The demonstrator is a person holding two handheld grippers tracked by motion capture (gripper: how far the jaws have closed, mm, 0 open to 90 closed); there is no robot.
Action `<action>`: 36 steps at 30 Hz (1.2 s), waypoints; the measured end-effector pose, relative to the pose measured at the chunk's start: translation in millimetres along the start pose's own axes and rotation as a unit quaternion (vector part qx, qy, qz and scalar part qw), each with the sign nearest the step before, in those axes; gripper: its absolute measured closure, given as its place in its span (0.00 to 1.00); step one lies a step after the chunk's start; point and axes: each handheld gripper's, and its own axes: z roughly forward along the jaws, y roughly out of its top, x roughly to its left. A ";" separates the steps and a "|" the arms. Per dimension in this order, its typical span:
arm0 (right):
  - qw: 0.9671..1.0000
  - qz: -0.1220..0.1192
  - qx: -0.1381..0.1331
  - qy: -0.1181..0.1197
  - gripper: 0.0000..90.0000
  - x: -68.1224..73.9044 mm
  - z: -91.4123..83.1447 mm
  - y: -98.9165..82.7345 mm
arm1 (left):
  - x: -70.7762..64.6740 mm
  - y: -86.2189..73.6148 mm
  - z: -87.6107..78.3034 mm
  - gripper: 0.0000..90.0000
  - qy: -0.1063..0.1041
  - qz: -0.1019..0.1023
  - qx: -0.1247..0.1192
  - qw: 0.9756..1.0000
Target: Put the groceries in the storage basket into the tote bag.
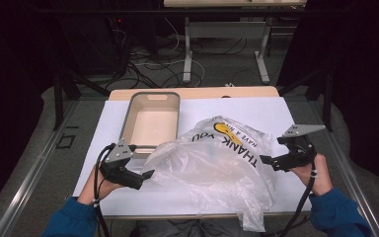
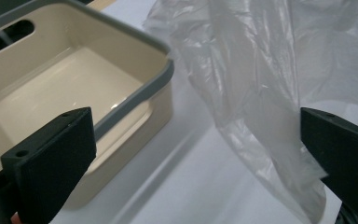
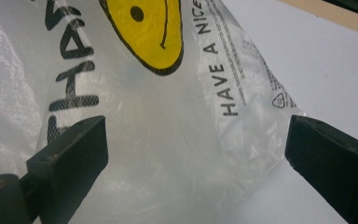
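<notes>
At the near edge of the white table cover [image 1: 128, 197], two blue-sleeved forearms are seen entering, each hand carrying a gripper. The left gripper [image 1: 145, 175] is held at the left flank of the plastic bag [image 1: 217, 158], its tips pointing right toward the film; the right gripper [image 1: 266, 160] is held at the bag's right flank, pointing left. The bag is thus bracketed between the two, and each gripper is judged about equally close to its own side.

Both sets of jaws are recorded as spread wide, with nothing clamped. In the left gripper view, a hanging fold of the clear film [image 2: 261, 116] is seen between the jaws, nearer the right-hand jaw; contact with that jaw cannot be settled. In the right gripper view, the printed panel [image 3: 177, 116] is framed between the jaws without being pinched.

The bag is crumpled and puffed in the middle of the cover, its long axis running from far right to near, with a tail hanging over the near table edge. A closing move inward from either flank is judged the next requirement.

Farther back, a beige tray with a grey rim [image 1: 175, 106] is noted, its near corner just beside the bag. The tray's empty interior [image 2: 65, 88] is shown plainly by the left gripper view, the smiley print [image 3: 144, 32] by the right gripper view.
</notes>
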 end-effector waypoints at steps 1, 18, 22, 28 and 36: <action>1.000 0.002 0.002 -0.003 0.06 0.6 -1.5 -3.3 | 1.8 -4.3 -2.8 0.00 0.012 0.002 0.002 1.000; 1.000 0.024 0.006 -0.001 0.04 -1.4 -5.6 -42.0 | 17.9 -49.1 -24.7 0.00 0.067 -0.049 0.024 0.996; 1.000 0.027 0.001 0.002 0.03 -1.6 -7.1 -42.1 | 19.6 -51.6 -22.9 0.00 0.076 -0.053 0.027 0.995; 1.000 0.026 0.005 -0.001 0.01 -1.5 -6.3 -42.9 | 20.9 -55.3 -17.8 0.00 0.083 -0.050 0.042 0.994; 1.000 0.022 0.009 -0.002 0.01 -1.8 -4.9 -43.5 | 20.5 -56.1 -15.6 0.00 0.081 -0.046 0.050 0.994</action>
